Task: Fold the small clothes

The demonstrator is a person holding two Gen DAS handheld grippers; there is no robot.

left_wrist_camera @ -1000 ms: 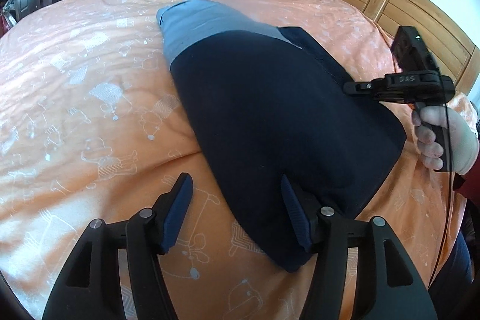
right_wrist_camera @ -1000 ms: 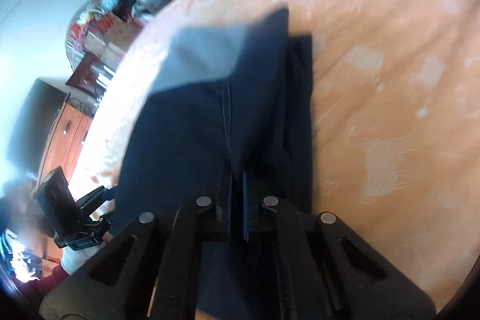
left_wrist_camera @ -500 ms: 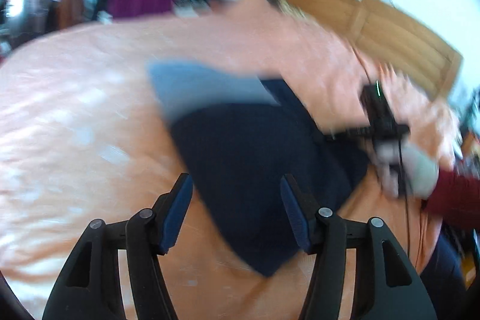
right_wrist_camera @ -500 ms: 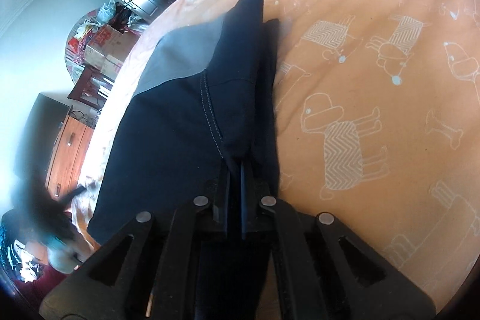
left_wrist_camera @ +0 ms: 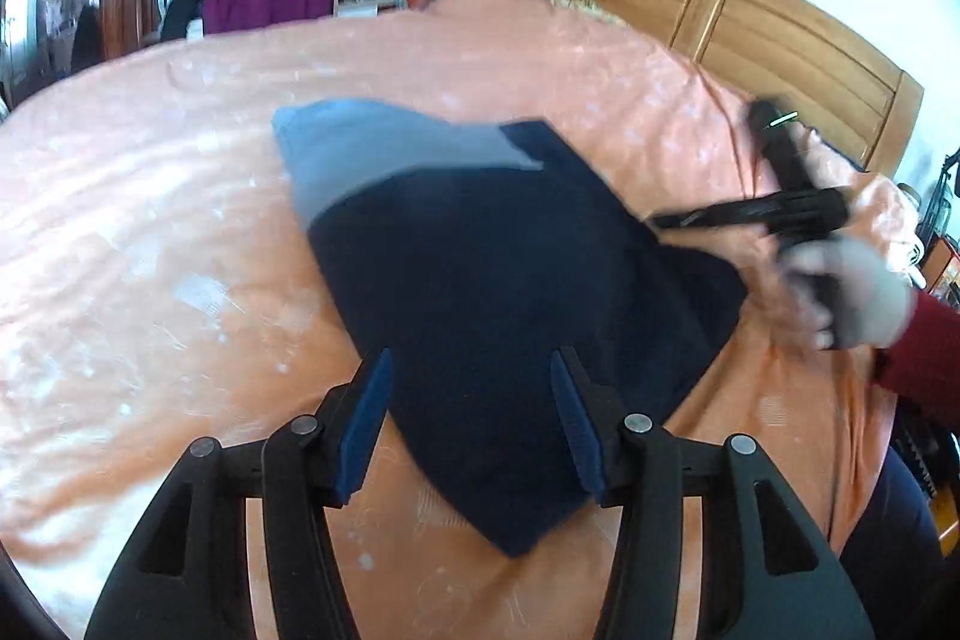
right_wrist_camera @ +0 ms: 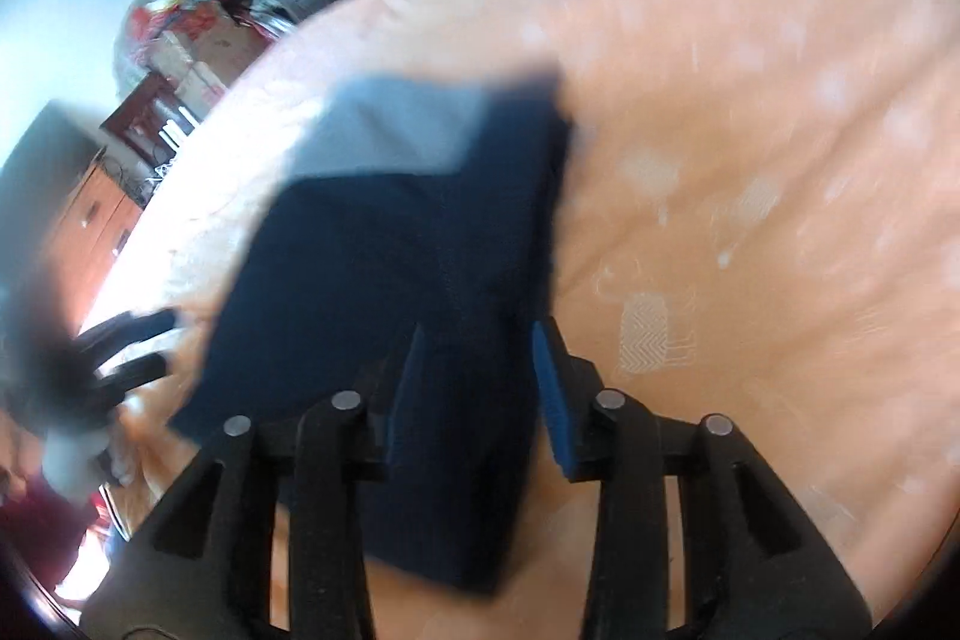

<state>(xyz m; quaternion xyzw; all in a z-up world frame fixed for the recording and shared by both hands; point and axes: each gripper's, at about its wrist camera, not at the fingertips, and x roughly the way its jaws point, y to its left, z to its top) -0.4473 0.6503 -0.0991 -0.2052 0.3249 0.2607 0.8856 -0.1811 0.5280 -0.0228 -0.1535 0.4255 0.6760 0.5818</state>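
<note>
1. Garment [left_wrist_camera: 510, 292] flat on bed [left_wrist_camera: 150, 232], folded, navy with a grey-blue band at the far end; lies straight ahead of both sets of fingers.
2. Left gripper [left_wrist_camera: 471, 421]: fingers apart, nothing between them but cloth below; near corner of the garment sits right under the gap and slightly toward the right finger. Touching or hovering — cannot tell.
3. Right gripper [right_wrist_camera: 477, 394]: fingers apart, blue pads visible, holding nothing. Right edge of the garment [right_wrist_camera: 420, 280] runs just inside the right finger; left finger over navy cloth.
4. Long axis: runs away from both sets of fingers, near navy end to far grey-blue end. In the left view tilted, far end up-left of the fingers, near corner down by the right finger.
5. Nearer hand: both close. Left fingers at the near corner, right fingers at the right long edge. Right gripper seen in the left view [left_wrist_camera: 780, 214] beyond the garment's right side, held by a gloved hand [left_wrist_camera: 852, 292].
6. Judgement: fold looks mostly done; next move likely a last fold along the long axis, near end carried toward the grey-blue end, or a pat flat. Turns on each set of fingers closing on the near edge, which lies directly below and ahead.
7. Both views motion-blurred; edge layers hard to count.
</note>
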